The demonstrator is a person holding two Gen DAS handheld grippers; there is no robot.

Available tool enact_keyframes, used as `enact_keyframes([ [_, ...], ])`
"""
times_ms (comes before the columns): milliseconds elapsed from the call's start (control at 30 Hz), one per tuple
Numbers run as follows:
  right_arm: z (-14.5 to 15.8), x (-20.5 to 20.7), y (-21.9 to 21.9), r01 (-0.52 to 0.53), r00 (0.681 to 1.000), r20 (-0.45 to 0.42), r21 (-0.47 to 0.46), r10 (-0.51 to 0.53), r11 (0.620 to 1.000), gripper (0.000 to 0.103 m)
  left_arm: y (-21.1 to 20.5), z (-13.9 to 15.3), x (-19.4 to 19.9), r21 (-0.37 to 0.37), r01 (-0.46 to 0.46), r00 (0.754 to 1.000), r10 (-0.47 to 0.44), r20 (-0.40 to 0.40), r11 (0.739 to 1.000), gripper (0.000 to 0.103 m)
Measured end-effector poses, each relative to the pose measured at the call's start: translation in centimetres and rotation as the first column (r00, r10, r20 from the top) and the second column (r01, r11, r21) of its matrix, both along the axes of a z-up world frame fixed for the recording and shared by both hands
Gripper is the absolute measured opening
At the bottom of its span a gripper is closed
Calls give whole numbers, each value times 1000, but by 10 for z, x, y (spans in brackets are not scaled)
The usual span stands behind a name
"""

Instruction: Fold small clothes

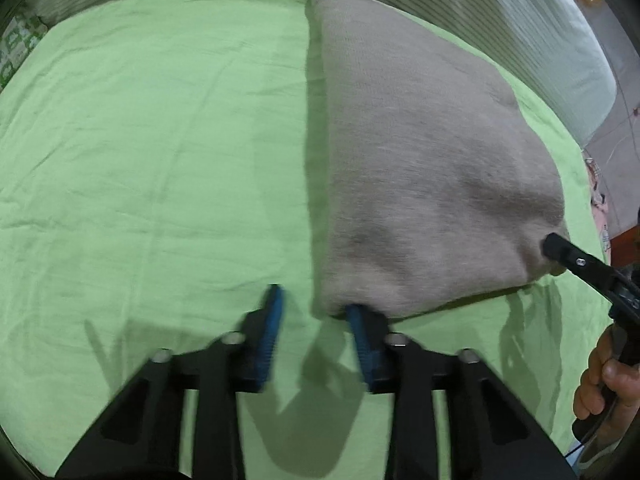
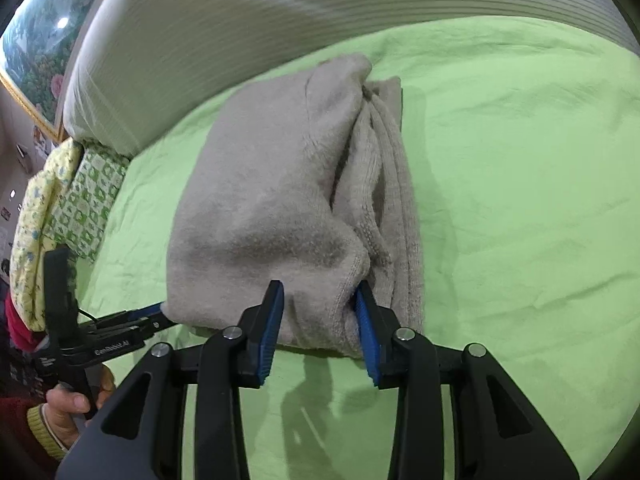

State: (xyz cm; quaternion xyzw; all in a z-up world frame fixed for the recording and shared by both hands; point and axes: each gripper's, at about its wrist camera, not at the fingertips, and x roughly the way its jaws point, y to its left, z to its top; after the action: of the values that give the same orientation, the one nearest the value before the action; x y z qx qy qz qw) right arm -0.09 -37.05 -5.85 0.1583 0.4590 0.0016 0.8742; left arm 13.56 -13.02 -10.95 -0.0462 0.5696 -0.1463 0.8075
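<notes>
Grey fleece garment [image 2: 272, 204] is lying folded on the green bed sheet [image 1: 140, 140], near the striped headboard [image 2: 320, 4].

The garment's stacked, layered edges are showing on its right side in the right wrist view; wide bare sheet is lying open to both sides of it, with patterned pillows [image 2: 84, 196] well apart at the sheet's edge. The left gripper [image 1: 314, 308] is standing partly open, one of its fingers [image 1: 362, 328] touching the garment's near corner, the other resting clear on the sheet, holding nothing. The right gripper [image 2: 320, 300] is standing partly open, its fingers straddling the garment's near hem, blue pads touching the cloth on both sides.
</notes>
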Motion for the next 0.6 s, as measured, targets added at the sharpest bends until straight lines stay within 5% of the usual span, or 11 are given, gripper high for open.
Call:
enact_keyframes([
  [167, 47, -18, -10, 22, 992, 126, -12, -20, 1000, 8, -7, 6, -1, -8, 29, 1000, -29, 12, 1000, 12],
  [433, -13, -15, -27, 60, 996, -71, -20, -61, 998, 7, -15, -10, 13, 27, 78, 997, -77, -14, 997, 12],
  [600, 5, -13, -24, 120, 990, -75, -41, -123, 992, 12, -14, -6, 15, 20, 123, 992, -123, -26, 992, 15],
])
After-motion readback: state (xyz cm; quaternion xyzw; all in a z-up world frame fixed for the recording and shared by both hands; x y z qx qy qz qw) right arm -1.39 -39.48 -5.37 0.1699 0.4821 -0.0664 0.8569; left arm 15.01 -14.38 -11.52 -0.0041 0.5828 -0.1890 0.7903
